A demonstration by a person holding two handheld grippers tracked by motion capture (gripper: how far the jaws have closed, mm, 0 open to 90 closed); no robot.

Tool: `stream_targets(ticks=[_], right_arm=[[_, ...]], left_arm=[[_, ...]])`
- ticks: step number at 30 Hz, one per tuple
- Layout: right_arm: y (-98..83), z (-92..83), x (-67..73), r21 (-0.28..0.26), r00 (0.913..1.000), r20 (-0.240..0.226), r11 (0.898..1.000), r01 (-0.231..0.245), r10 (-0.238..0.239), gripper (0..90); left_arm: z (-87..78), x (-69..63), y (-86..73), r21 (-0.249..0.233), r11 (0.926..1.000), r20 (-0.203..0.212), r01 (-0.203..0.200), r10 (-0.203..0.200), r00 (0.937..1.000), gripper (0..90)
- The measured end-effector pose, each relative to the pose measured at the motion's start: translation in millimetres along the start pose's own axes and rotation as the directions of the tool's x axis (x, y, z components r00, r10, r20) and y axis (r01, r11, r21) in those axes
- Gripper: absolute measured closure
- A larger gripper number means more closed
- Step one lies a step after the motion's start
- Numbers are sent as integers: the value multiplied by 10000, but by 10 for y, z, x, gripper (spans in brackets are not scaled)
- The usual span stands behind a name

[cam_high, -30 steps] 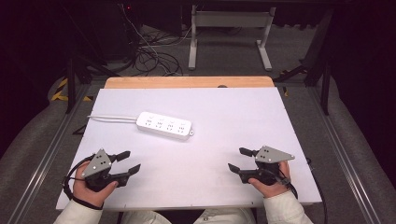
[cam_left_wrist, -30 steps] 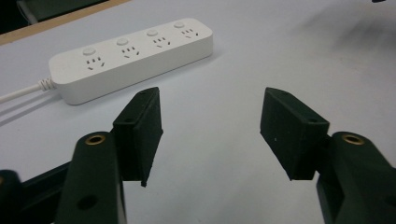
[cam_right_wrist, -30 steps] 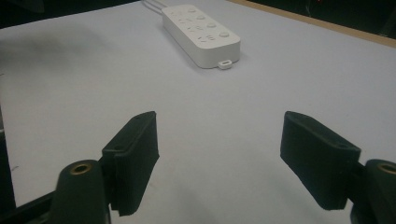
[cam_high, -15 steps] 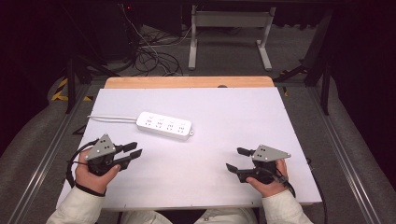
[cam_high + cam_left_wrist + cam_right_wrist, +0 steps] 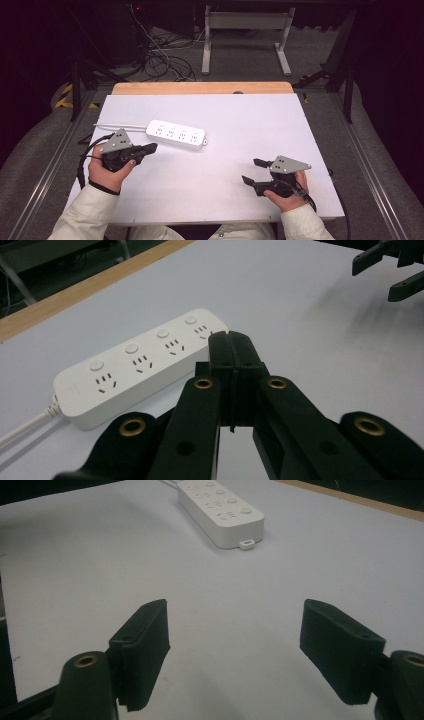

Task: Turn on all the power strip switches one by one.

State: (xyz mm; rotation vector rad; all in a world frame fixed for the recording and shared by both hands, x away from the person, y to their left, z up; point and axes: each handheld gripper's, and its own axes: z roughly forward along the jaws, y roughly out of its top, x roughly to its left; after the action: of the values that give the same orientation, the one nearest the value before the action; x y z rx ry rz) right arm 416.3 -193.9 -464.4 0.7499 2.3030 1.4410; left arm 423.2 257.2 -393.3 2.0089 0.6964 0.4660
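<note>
Power strip (image 5: 176, 135) lies flat on the white table (image 5: 240, 125), just ahead of the left gripper (image 5: 150, 148) and well apart from the right gripper (image 5: 254, 171), off to that one's far left. The left gripper's jaws have just been closing and now stand pressed together with nothing between them, their tips poised near the strip's near long edge, above the sockets seen in the left gripper view (image 5: 145, 367). The right gripper (image 5: 235, 650) hangs low over bare table with its jaws spread wide and empty.

The strip looks like a rigid plastic bar, light and smooth, so it would likely slide rather than tip if nudged. Its white cord (image 5: 120, 126) trails away beyond the left gripper and will probably drag a little. A sound hold would be across the narrow width, jaws on the two long sides near the middle; the glossy shell may slip under a light pinch.
</note>
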Motion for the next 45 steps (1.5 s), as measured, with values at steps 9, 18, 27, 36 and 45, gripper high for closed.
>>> stream_targets(ticks=[9, 18, 27, 36, 45], right_arm=[[-5, -4, -2, 95, 10000, 47, 10000, -18, 17, 291], [-8, 3, 2, 125, 10000, 13, 9999, 0, 0, 294], [-8, -2, 6, 88, 9999, -97, 9999, -117, 117, 298], [-8, -1, 12, 39, 9997, -196, 9999, -149, 150, 298], [-7, 2, 26, 83, 9997, -218, 9999, -124, 126, 297]], left_arm=[[107, 27, 132, -56, 10000, 21, -44, 44, 10000, 900], [238, 106, 252, -141, 9998, 169, 133, -130, 9998, 900], [518, 225, 339, -365, 9958, 584, 842, -820, 9949, 900], [760, 294, 341, -582, 9940, 514, 930, -900, 9946, 900], [1045, 312, 303, -412, 9933, 196, 1076, -1069, 9941, 900]])
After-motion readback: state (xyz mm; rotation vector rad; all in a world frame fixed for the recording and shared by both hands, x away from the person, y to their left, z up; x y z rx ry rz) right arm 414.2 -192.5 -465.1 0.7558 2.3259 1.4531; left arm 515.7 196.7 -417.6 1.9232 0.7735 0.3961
